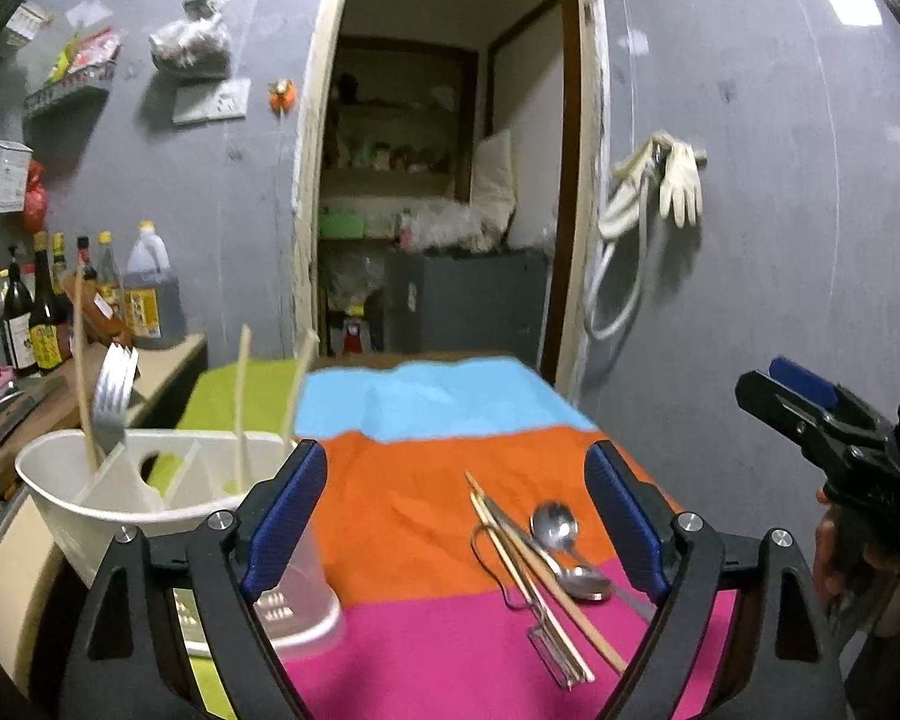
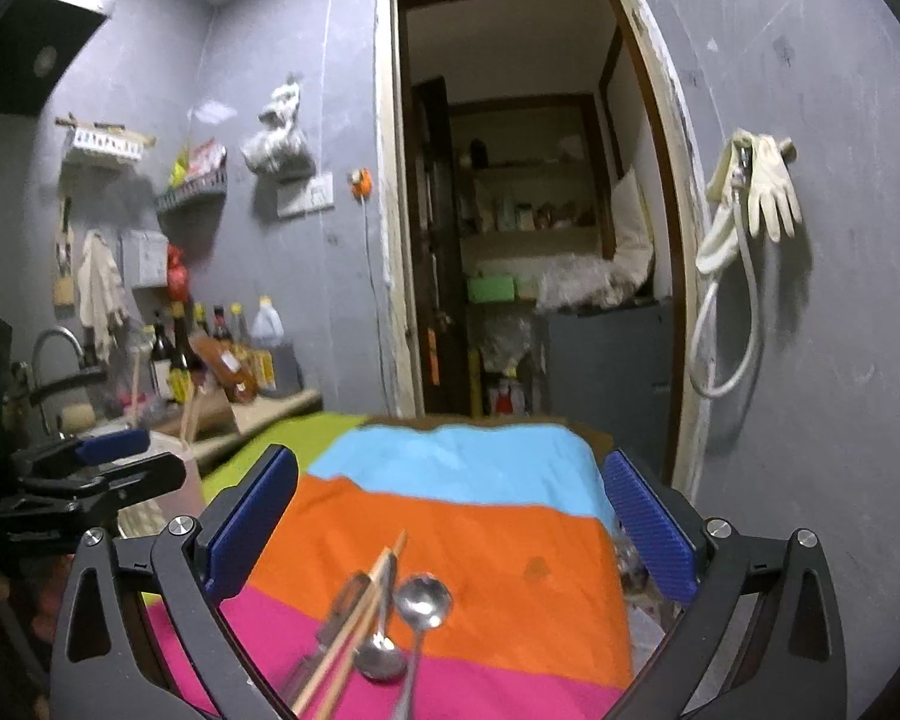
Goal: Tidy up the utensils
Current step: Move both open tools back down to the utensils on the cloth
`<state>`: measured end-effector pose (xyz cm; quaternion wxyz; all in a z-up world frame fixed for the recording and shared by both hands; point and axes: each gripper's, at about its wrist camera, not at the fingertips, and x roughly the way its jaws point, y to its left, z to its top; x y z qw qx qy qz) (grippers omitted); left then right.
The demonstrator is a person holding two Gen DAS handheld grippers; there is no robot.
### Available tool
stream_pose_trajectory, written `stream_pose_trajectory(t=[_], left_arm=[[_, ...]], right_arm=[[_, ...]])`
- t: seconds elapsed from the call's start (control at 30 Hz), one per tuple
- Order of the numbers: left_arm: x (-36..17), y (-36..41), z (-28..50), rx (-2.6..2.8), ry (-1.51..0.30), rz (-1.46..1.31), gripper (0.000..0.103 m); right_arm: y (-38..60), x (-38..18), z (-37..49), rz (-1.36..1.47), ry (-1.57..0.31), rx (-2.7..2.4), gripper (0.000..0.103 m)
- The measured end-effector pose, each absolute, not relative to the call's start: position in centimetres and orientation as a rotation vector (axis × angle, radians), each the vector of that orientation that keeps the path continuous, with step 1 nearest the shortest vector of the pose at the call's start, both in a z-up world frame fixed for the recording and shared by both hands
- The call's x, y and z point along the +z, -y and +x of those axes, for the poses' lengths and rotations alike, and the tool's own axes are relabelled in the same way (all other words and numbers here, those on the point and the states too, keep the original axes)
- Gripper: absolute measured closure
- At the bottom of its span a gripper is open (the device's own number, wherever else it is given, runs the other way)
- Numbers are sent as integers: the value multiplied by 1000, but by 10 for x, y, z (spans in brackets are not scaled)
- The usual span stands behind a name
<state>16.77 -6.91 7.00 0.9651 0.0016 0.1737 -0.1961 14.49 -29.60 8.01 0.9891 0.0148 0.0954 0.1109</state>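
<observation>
Both hand-held grippers, left [image 1: 455,515] and right [image 2: 450,525], are spread wide with nothing in them. 2 spoons [image 1: 570,552] and chopsticks [image 1: 546,576] lie piled on the striped bench cloth [image 1: 414,504]; white caddy [image 1: 90,492] holds a fork [image 1: 113,396].

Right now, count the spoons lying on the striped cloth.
2. One spoon lies bowl toward the doorway on the orange stripe; the other spoon lies beside it, bowl at the orange-pink border. More may hide under the chopsticks.
</observation>
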Motion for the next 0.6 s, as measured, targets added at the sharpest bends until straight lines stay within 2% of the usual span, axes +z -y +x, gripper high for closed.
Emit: stream_pose_trajectory(t=[0.37,0.5,0.6], left_arm=[[26,96,189,-422,-561,51,19],[17,101,199,-438,-631,57,20],[10,107,207,-448,-680,74,21]], right_arm=[[311,48,175,4,-395,216,2],[311,37,187,-13,-475,229,12],[309,28,198,-24,-551,230,15]])
